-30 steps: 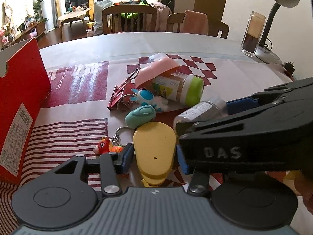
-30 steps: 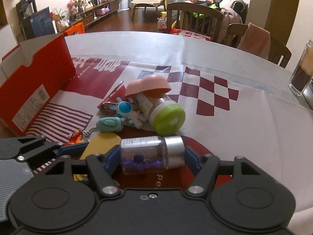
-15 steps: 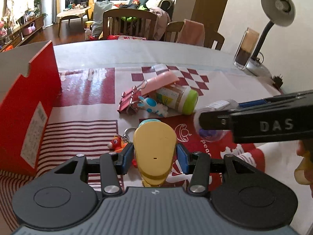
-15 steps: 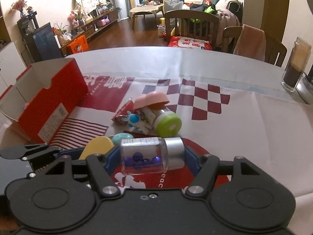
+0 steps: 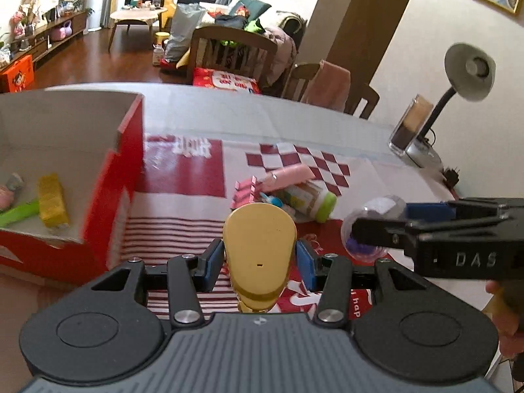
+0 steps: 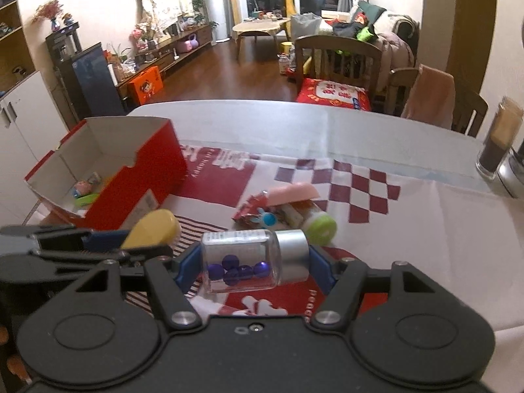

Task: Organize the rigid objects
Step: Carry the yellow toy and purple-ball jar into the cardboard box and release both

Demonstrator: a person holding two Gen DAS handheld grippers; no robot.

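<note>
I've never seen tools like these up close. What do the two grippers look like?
Both are black. The left gripper has a grey ribbed body, two round discs, silver screws on linked arms and blue pads. The right gripper is all black with the same discs, screws and blue pads; from the side it shows white letters DAS.

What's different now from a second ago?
Both grippers have lifted their loads off the table: the left gripper still clamps the yellow piece, the right gripper still clamps the bead jar. The red box now shows its inside. The pile stayed put.
</note>
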